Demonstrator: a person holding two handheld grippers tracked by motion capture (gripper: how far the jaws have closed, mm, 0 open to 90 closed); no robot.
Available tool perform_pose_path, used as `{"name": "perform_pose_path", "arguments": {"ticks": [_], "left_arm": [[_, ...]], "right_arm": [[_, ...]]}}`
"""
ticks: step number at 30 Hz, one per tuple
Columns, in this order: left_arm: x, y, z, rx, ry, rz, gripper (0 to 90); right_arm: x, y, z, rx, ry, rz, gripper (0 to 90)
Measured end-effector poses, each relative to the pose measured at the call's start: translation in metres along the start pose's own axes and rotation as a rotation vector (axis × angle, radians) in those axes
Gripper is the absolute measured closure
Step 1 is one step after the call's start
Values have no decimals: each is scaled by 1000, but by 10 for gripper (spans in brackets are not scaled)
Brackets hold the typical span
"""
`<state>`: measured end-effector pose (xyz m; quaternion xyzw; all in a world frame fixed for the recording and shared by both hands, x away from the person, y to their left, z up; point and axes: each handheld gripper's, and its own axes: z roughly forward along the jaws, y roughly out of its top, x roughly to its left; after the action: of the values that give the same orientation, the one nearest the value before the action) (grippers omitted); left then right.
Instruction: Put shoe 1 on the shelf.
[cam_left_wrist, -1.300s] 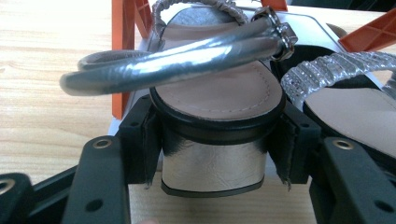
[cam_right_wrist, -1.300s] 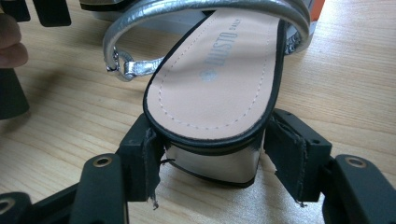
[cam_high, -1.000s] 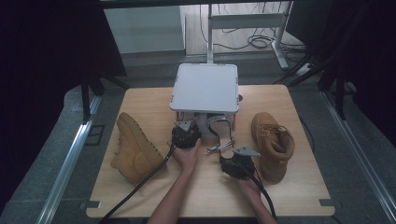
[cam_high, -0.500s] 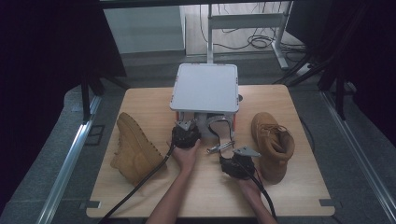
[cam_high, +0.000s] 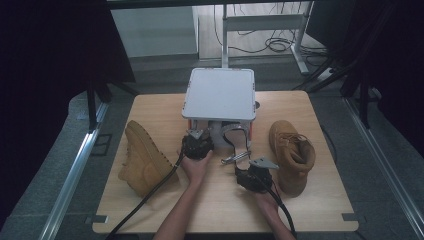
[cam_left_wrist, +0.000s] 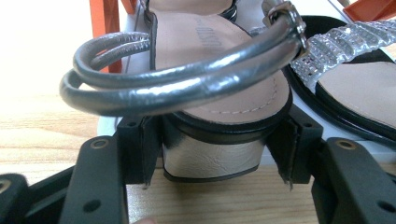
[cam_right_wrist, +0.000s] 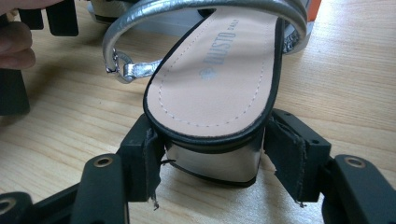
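Two silver sandals were seen at the middle of the worktop (cam_high: 150, 210), just in front of a white box (cam_high: 220, 94) whose open side faced the person. One sandal (cam_left_wrist: 210, 60) lay with its toe inside the box; its block heel was set between the jaws of the left claw (cam_left_wrist: 215, 154), the pads close against both sides of the heel, though a firm grip could not be told. The other sandal (cam_right_wrist: 219, 79) lay on the wood beside it, and its heel was framed by the right claw (cam_right_wrist: 215, 158), the left pad touching the heel and a narrow gap left at the right pad. In the high view the left claw (cam_high: 198, 144) and right claw (cam_high: 252, 175) were seen near each other. A tan boot (cam_high: 142, 160) lay on its side at the left, and a second tan boot (cam_high: 292, 155) stood upright at the right, both well apart from the sandals.
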<state>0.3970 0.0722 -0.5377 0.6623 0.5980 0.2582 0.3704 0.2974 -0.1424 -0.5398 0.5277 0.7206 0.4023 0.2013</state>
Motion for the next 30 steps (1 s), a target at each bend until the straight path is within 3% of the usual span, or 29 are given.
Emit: {"name": "perform_pose_path", "arguments": {"ticks": [15,30], "left_arm": [[0,0,0,3,-1,2,406],[1,1,0,6,-5,2,405]], "right_arm": [[11,14,1,-91,-41,67,398],[13,33,23,-97,-71,106,399]]}}
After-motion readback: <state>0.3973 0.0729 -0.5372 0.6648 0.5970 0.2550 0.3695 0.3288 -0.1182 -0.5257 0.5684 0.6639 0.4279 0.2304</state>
